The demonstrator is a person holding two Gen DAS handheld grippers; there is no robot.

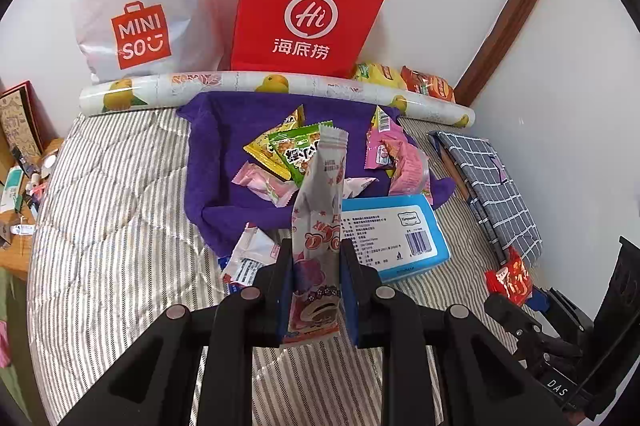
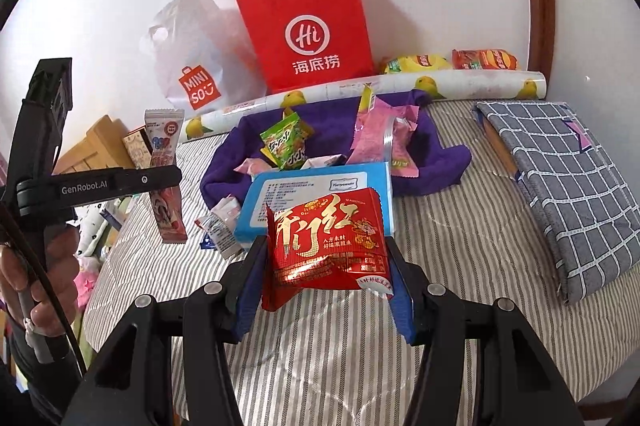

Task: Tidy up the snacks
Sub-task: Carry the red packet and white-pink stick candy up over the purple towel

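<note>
The pink snack pack [image 1: 316, 226] stands upright between the jaws of the left gripper [image 1: 316, 290], which are closed tight on its lower half; its crimped top rises above the purple cloth [image 1: 212, 154]. From the right wrist view the same pack [image 2: 166, 162] hangs clear of the striped bed [image 2: 440, 234], with a hand [image 2: 48, 266] around the gripper's handle at the left edge.

The right gripper [image 2: 326, 278] has its jaws pressed against both sides of a red packet [image 2: 328, 242], crumpled and slightly tilted, held above the bed. In the left wrist view that red packet [image 1: 510, 276] shows small at the right.

On the purple cloth lie loose snacks: a green packet [image 1: 296, 154] over a yellow one [image 1: 264, 150], pink wrappers [image 1: 404, 162] to the right, and another pink one [image 1: 260, 182] at the left. A blue box [image 1: 394, 234] rests on the cloth's near edge, label up, and a white wrapper [image 1: 250, 258] lies just beside it on the bed.

Behind the cloth a fruit-printed roll [image 1: 280, 86] runs across. Against the wall stand a red paper bag [image 1: 308, 6] and a white plastic bag [image 1: 140, 6]; what they hold cannot be seen. Two more snack bags [image 2: 452, 62] sit behind the roll at the right. A checked grey cushion [image 2: 560, 186] lies on the bed's right side.
</note>
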